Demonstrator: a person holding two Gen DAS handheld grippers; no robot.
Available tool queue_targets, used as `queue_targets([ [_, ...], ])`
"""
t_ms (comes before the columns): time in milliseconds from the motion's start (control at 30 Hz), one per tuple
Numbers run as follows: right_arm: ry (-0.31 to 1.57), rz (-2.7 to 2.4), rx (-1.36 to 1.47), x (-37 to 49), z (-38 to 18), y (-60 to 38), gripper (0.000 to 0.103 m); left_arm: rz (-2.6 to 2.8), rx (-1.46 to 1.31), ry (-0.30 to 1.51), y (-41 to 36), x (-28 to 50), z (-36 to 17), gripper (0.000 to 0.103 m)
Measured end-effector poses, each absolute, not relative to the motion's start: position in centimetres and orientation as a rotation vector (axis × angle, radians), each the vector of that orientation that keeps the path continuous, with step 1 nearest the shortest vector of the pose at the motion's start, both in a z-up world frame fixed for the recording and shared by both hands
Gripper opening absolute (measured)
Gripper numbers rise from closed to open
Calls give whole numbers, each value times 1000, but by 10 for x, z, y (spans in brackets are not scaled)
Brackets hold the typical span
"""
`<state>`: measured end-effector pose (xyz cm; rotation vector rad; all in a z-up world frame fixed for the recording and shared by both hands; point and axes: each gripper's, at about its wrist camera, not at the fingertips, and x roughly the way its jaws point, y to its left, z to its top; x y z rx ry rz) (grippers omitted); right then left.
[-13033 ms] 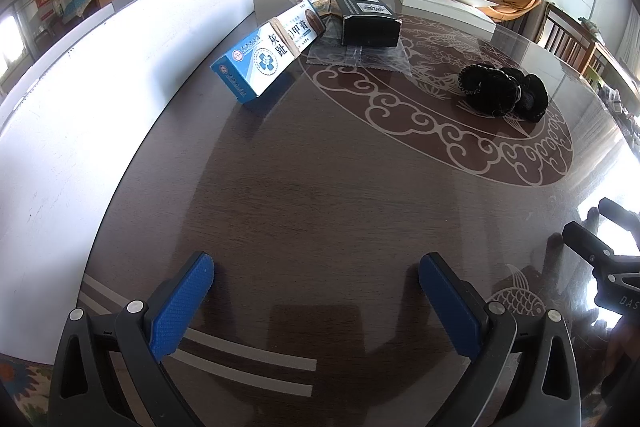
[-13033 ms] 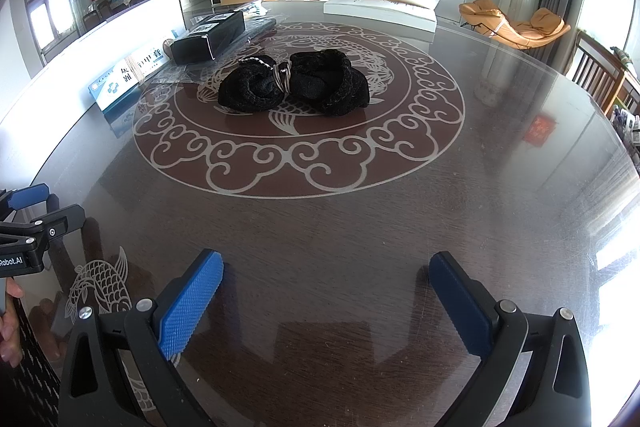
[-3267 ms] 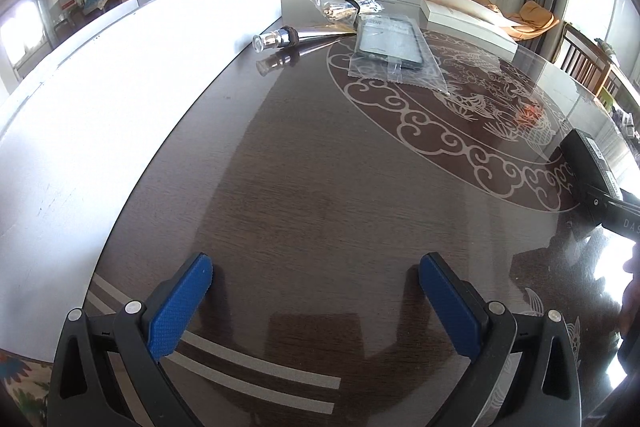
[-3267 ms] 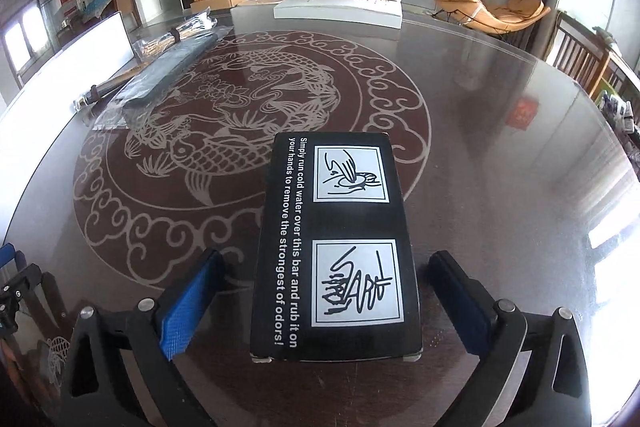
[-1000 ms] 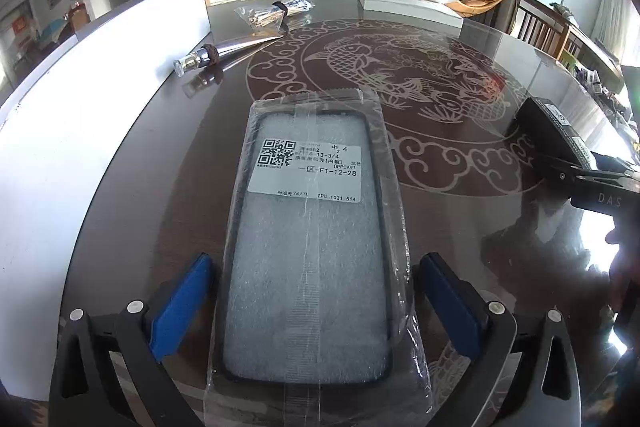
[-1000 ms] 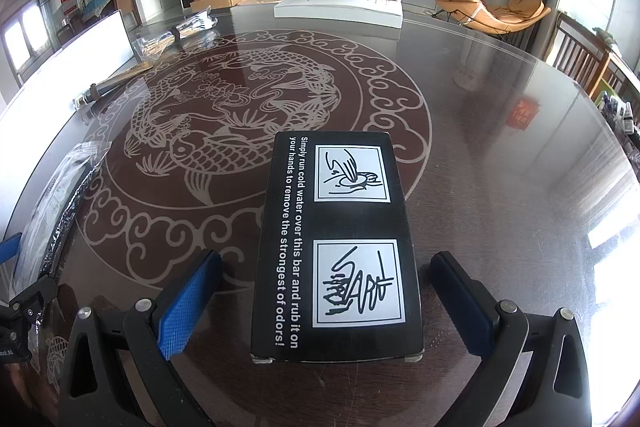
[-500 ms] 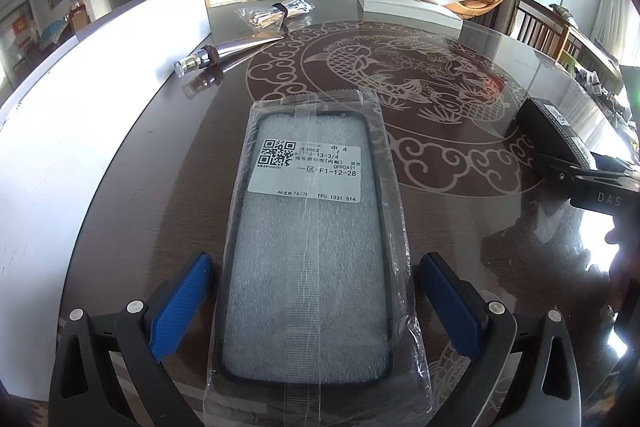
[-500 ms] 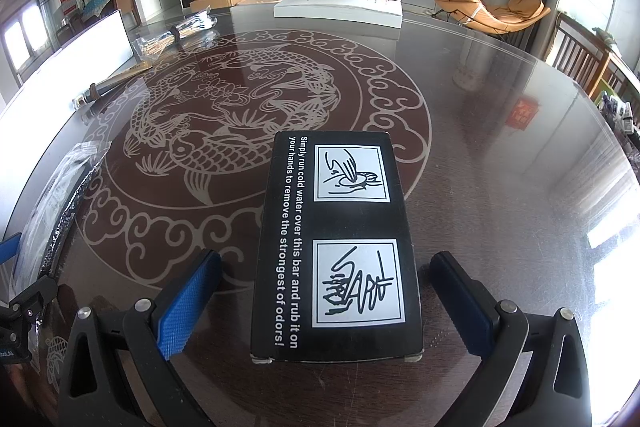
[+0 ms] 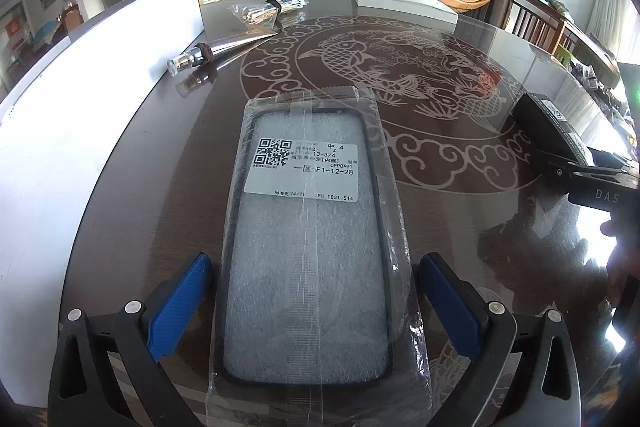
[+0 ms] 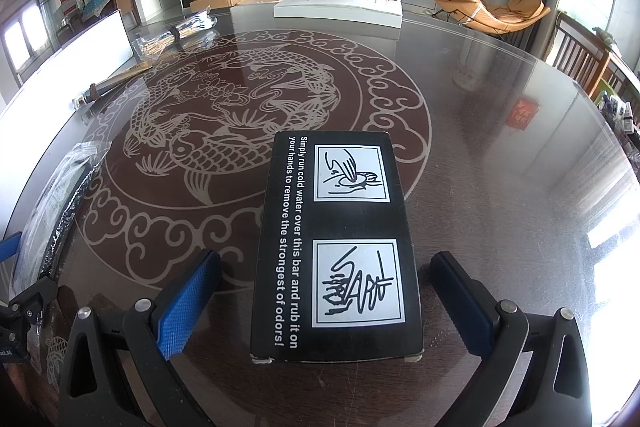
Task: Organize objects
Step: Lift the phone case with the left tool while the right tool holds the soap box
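A phone case in a clear plastic bag [image 9: 308, 247], with a white barcode label, lies flat on the dark table between the fingers of my left gripper [image 9: 313, 263]. That gripper is open, and its blue pads stand just off the bag's sides. A black box [image 10: 336, 247] printed with white text and two hand drawings lies between the fingers of my right gripper [image 10: 325, 259], which is open too with a gap on each side. In the left wrist view the black box [image 9: 548, 131] shows at the right.
A silver tube [image 9: 224, 47] lies by the white board [image 9: 100, 99] along the table's left edge. Clear bags of small items [image 9: 264, 11] sit at the back left. A flat white box [image 10: 340, 9] lies at the far edge. A person's hand [image 9: 624, 251] holds the right gripper.
Since 3.3 s ago the bagged phone case has come from the far part of the table to between my left fingers. Over the last second nothing has visibly moved.
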<state>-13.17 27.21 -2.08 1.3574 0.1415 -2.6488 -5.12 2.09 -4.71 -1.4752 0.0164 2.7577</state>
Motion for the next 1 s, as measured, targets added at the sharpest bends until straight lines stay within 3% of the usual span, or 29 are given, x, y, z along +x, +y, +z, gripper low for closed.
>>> queue_targets([
  [100,155,-2596,1427,-138,-19,271,103,2755,-1465,31,21,-52,-47,100],
  [133,163,-2561,1464,-142,-18,270,103,2771,-1441,28,20,-51,-44,80],
  [200,157,-2489,1486,-150,-15,268,99,2782,-1423,18,17,-50,-42,74],
  [233,189,-2479,1491,-152,-13,266,80,2788,-1420,16,16,-49,-42,74],
  [300,213,-2468,1498,-156,-7,265,59,2799,-1419,8,14,-47,-41,74],
  [700,28,-2407,1387,-123,30,244,59,2932,-1146,-296,-27,-16,3,74],
  [1000,26,-2335,1218,-123,88,180,59,3023,-937,-473,-80,9,84,74],
])
